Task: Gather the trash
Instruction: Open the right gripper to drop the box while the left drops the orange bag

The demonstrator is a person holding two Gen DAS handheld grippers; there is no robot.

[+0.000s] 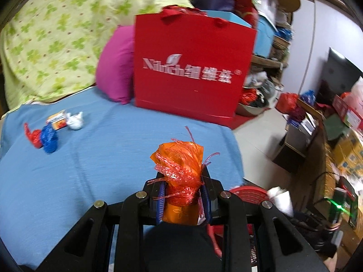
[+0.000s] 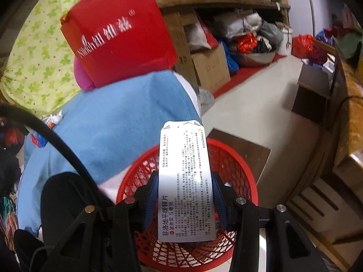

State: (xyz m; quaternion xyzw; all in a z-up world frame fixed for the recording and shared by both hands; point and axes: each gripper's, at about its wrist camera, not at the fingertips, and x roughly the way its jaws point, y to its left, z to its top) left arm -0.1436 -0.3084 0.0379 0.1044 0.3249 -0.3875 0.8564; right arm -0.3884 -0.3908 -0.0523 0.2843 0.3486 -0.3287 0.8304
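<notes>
Both jaws grip trash: right gripper (image 2: 185, 204) holds white printed cardboard medicine box (image 2: 185, 181) over red mesh plastic basket (image 2: 238, 170); left gripper (image 1: 182, 200) clamps orange crinkled wrapper bundle (image 1: 179, 170), whose loose strands could snag on release.

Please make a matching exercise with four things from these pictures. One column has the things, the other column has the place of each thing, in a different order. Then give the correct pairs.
Things
1. orange wrapper bundle
2. white medicine box
3. red paper bag
4. blue wrapper

Places
A. standing on the blue bed cover, beside the pink pillow
B. held in the right gripper, above the red basket
C. lying on the blue bed cover, beside a red wrapper
D. held in the left gripper

Pairs: 1-D, 2-B, 3-A, 4-C
</notes>
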